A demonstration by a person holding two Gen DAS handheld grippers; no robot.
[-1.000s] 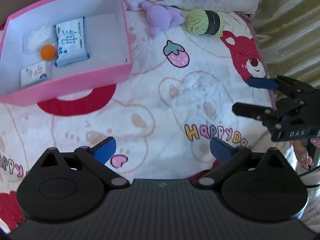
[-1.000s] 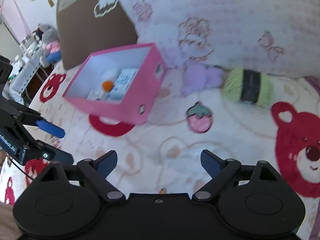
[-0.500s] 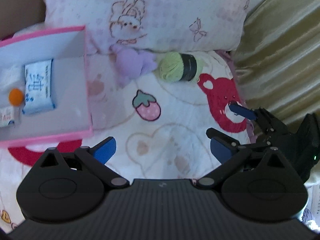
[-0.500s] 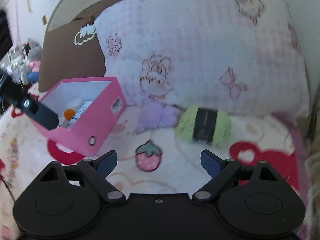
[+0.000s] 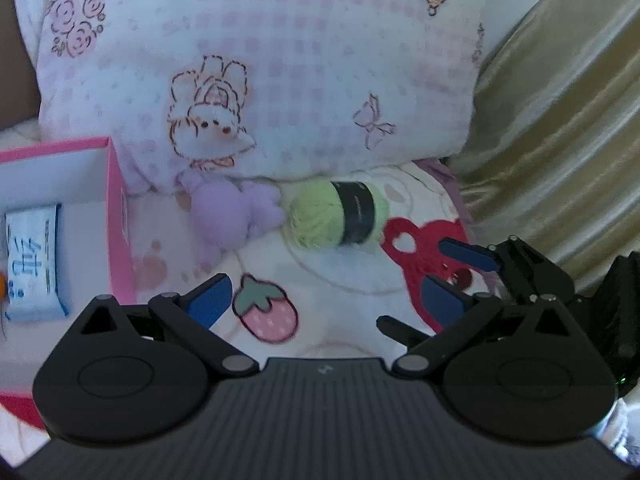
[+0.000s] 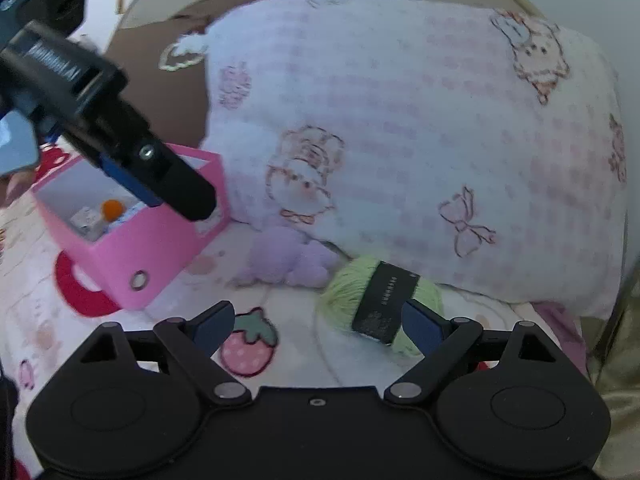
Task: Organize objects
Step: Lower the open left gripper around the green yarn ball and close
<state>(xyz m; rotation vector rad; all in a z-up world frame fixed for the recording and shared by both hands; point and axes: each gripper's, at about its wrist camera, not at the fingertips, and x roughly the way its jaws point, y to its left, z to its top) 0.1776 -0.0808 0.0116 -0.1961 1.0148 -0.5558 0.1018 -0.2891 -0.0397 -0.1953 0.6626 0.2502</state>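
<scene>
yarn ball (image 6: pixel 380 300) just ahead of right gripper (image 6: pixel 318 326), jaws apart

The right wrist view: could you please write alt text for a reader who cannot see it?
The open right gripper points at a green yarn ball lying on a cartoon-print bedsheet before a pink checked pillow. A purple plush toy lies left of the yarn, then a pink box, with the left gripper above it.

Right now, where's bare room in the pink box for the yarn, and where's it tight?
Free: the pink box floor between the blue-print tissue pack and its right wall. Also bare bedsheet around the strawberry print. Crowded: at the pillow foot, where the purple plush touches the green yarn.
</scene>
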